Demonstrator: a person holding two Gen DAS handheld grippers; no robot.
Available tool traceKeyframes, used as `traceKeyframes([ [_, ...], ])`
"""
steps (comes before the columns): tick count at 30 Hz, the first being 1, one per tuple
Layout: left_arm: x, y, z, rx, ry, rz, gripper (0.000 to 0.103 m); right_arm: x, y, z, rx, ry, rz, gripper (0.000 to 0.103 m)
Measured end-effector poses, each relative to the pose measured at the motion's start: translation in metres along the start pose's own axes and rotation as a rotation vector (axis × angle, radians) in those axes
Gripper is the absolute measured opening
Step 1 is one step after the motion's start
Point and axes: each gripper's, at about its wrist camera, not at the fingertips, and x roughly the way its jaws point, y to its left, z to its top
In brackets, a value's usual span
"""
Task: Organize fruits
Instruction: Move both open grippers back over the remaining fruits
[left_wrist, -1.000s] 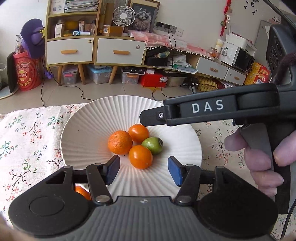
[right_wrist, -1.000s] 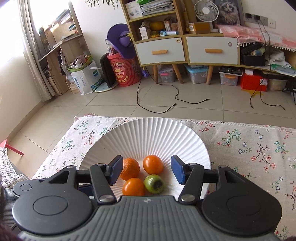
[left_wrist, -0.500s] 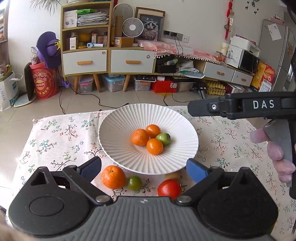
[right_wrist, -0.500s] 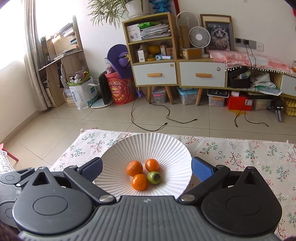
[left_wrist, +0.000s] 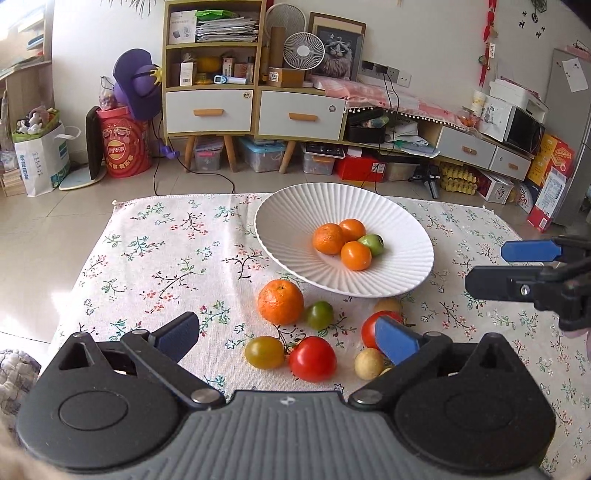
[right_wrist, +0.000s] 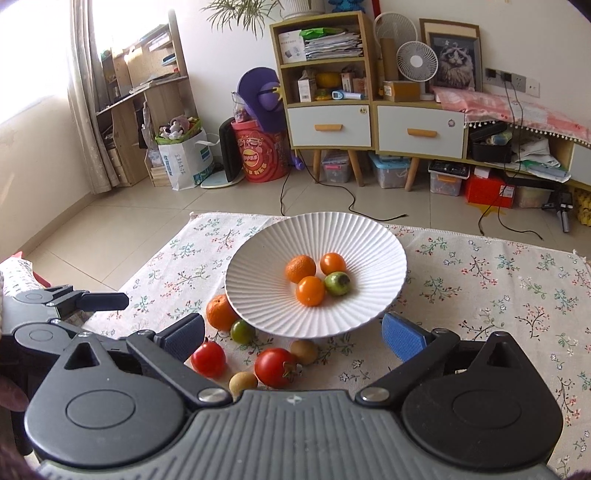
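Note:
A white ribbed plate (left_wrist: 406, 266) (right_wrist: 369, 240) on the floral cloth holds three orange fruits and a green one (left_wrist: 373, 243). In front of it lie loose fruits: a big orange (left_wrist: 280, 301), a green tomato (left_wrist: 319, 314), a yellow-green tomato (left_wrist: 264, 352), red tomatoes (left_wrist: 312, 358) (right_wrist: 275, 366), and small tan fruits (left_wrist: 368, 363). My left gripper (left_wrist: 286, 338) is open and empty, just above the loose fruits. My right gripper (right_wrist: 293, 336) is open and empty, near the plate's front edge; it shows at the right in the left wrist view (left_wrist: 532, 266).
The floral cloth (left_wrist: 166, 258) covers the table, whose far edge drops to the tiled floor. Cabinets, boxes and a fan stand along the far wall. The left gripper's body shows at the left of the right wrist view (right_wrist: 55, 306).
Both grippers have pulled back from over the plate and opened wider. The loose fruits in front of the plate have come into view.

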Motion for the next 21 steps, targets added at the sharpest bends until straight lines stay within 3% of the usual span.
traceKeyframes([
  [9, 0.002, 0.008, -0.024, 0.041, -0.008, 0.007, 0.095, -0.001, 0.012, -0.036, -0.142, 0.007, 0.002, 0.102],
  [21, 0.015, 0.017, -0.053, 0.06, 0.006, -0.001, 0.095, 0.008, 0.02, -0.07, -0.192, 0.114, 0.041, 0.099],
])
